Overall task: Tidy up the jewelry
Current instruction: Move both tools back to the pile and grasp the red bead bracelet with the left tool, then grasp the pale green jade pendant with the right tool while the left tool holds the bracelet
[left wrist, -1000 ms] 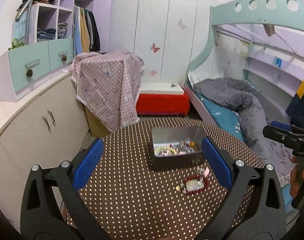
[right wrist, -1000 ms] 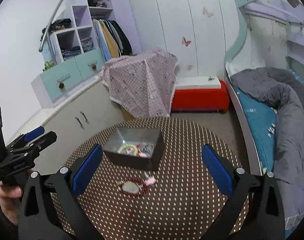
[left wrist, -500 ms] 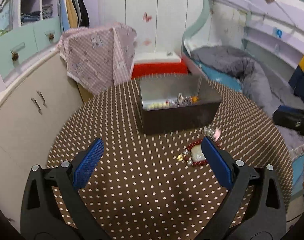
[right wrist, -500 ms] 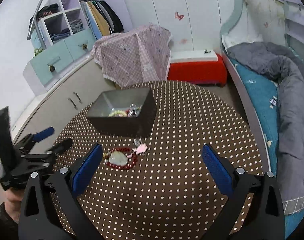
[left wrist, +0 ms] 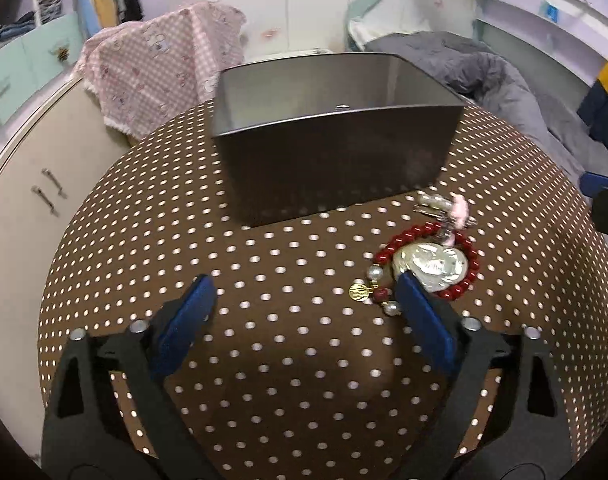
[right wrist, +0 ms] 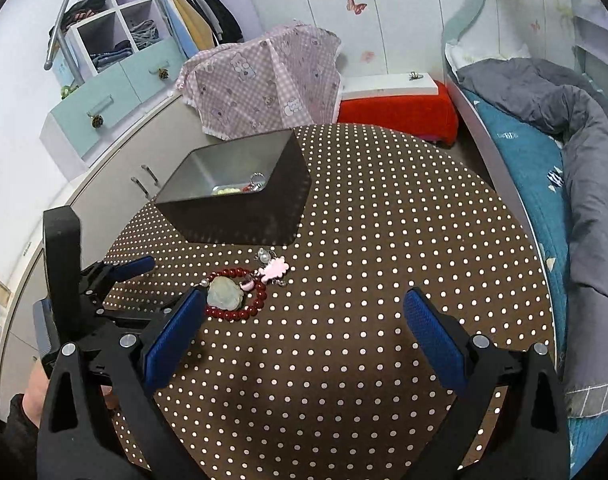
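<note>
A red bead bracelet (left wrist: 409, 235) with a pale stone (left wrist: 431, 266) and a pink flower charm (left wrist: 459, 204) lies on the dotted table in front of a dark open box (left wrist: 335, 168). My left gripper (left wrist: 304, 284) hangs low over the table with its jaws closing and nothing between them. Its right fingertip sits just at the bracelet's near edge. In the right wrist view the bracelet (right wrist: 260, 292) lies by the left fingertip of my right gripper (right wrist: 304, 296), which is wide open and empty. The box (right wrist: 244, 220) holds several trinkets. The left gripper (right wrist: 160, 284) comes in from the left.
The round table (left wrist: 264, 360) has a brown white-dotted cloth. A bed with a grey duvet (right wrist: 563, 120) runs along the right. A red bench (right wrist: 399, 112) and a pink checked cloth (right wrist: 264, 80) stand behind. A cabinet (left wrist: 24, 200) is at the left. A person's hand (right wrist: 36, 392) grips the left tool.
Both grippers have sunk toward the table and tilted down. The left one has come close to the box and bracelet, and its jaws have narrowed. The box's near wall hides its contents in the left view.
</note>
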Demonstrator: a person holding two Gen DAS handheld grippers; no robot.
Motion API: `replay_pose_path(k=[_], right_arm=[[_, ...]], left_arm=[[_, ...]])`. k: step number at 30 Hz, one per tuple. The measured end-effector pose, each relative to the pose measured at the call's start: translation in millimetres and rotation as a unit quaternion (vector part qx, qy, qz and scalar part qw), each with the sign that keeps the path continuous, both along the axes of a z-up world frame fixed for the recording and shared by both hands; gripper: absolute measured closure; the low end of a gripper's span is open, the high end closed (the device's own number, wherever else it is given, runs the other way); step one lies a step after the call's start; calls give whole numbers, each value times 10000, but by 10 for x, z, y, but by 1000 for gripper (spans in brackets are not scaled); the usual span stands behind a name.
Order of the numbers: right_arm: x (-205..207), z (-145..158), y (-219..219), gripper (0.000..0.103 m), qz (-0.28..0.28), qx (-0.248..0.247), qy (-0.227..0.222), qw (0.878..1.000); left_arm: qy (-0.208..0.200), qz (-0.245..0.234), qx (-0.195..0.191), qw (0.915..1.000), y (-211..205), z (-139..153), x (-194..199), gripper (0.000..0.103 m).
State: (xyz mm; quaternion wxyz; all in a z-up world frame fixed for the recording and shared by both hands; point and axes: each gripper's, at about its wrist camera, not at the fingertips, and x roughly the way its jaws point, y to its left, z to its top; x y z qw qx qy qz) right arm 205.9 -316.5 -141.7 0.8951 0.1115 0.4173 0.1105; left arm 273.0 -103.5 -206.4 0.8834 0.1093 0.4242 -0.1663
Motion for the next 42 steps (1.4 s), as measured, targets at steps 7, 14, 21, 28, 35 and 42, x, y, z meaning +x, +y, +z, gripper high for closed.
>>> replay_pose_path(k=[7,14,21,28,35,42], right_arm=[[6,-71,8,7,21,96,101,9999],[-21,-82,8,7,27,81,130,9999],[-23,-143,235,7,433,5,215,9988],[10,-256,732,9,1237,-135,260,9919],[237,-392,1181,36,1512,-466,276,9870],[268,-436,1364,64,1485,-1297,29,9804]], left_arm=[[0,-757,-28,9971,-291,48,-202,95],[-53,-717,-961,9928,-3,352,-326,95],[-256,-434,-1003,9937,330,511,-478,95],[-318,21,-1078,9937,583,482,-464,95],[-268,545,-968,9935,911,361,-434,95],[-15,599,-836,9947,929,203,-353,94]])
